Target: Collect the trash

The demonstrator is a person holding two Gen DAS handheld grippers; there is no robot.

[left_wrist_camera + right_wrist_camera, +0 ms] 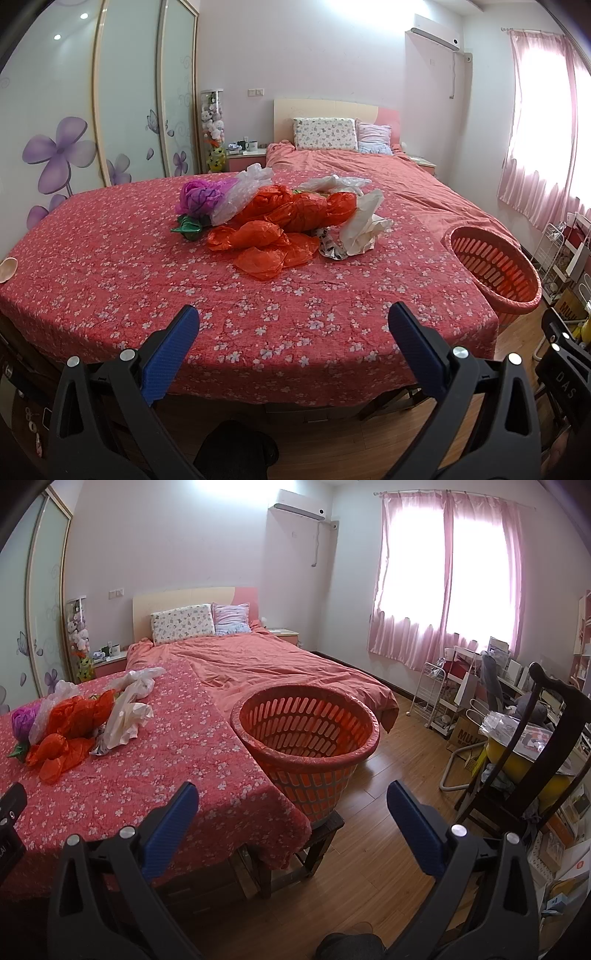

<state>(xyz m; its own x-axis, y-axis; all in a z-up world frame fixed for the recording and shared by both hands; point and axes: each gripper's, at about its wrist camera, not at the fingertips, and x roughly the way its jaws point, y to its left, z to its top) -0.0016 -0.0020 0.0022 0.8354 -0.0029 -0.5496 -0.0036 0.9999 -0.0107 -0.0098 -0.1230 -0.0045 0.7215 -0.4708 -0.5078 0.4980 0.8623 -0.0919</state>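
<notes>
A heap of crumpled plastic bags lies on the red flowered table cloth (147, 280): orange bags (295, 214), a purple bag (197, 197), a green scrap (188, 227), clear bags (240, 192) and white bags (364, 221). The same heap (77, 720) shows at the left in the right wrist view. An orange slotted basket (308, 734) stands on a dark stool (317, 834) at the table's right edge, also seen as basket (495, 266). My left gripper (293, 321) is open, well short of the heap. My right gripper (291, 801) is open before the basket, holding nothing.
Behind the table is a bed (277, 664) with a pink quilt and pillows. A dark wooden chair (532, 746) loaded with items, a white rack (436, 698) and boxes crowd the right. A wardrobe (74, 110) lines the left wall. Wooden floor (388, 775) lies between.
</notes>
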